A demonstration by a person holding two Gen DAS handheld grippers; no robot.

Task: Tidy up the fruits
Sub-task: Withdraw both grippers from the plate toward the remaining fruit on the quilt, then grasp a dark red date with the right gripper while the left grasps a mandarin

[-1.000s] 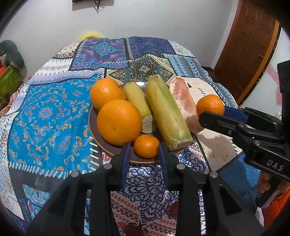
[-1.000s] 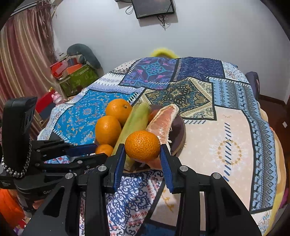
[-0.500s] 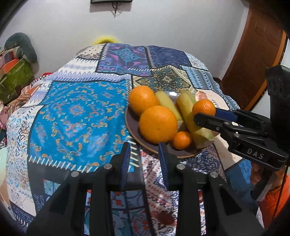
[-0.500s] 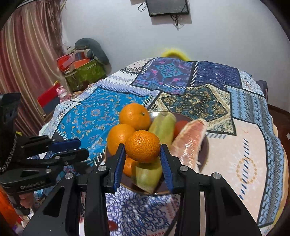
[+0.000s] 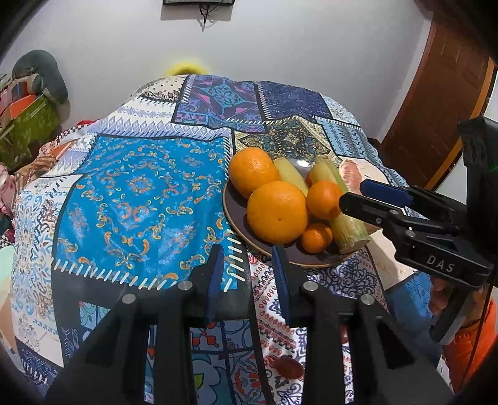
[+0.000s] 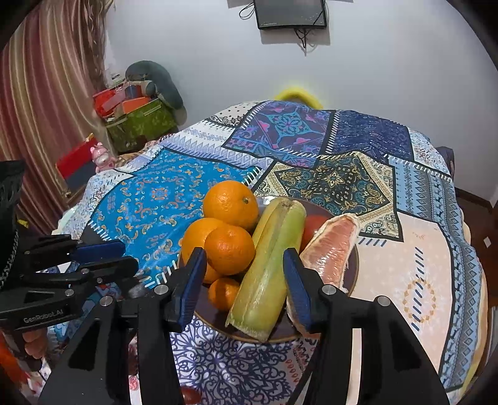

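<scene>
A dark brown plate (image 5: 236, 215) (image 6: 353, 274) on the patchwork cloth holds two large oranges (image 5: 276, 212) (image 6: 231, 204), a small mandarin (image 5: 316, 237) (image 6: 222, 293), sugarcane pieces (image 6: 274, 258) (image 5: 348, 229) and a pomelo wedge (image 6: 331, 247). A second mandarin (image 6: 229, 249) (image 5: 323, 199) rests on top of the pile. My right gripper (image 6: 246, 280) is open, its jaws spread wide just behind that mandarin, not touching it. My left gripper (image 5: 247, 271) is open and empty, at the plate's near left rim.
The patchwork tablecloth (image 5: 140, 193) covers a round table. A green box with clutter (image 6: 140, 121) and a curtain (image 6: 37, 93) stand at the far left. A wooden door (image 5: 435, 93) is at the right. A monitor (image 6: 291, 12) hangs on the wall.
My right gripper carried the mandarin left over the plate, then opened and left it on top of the fruit pile. My left gripper drew back and to the left.
</scene>
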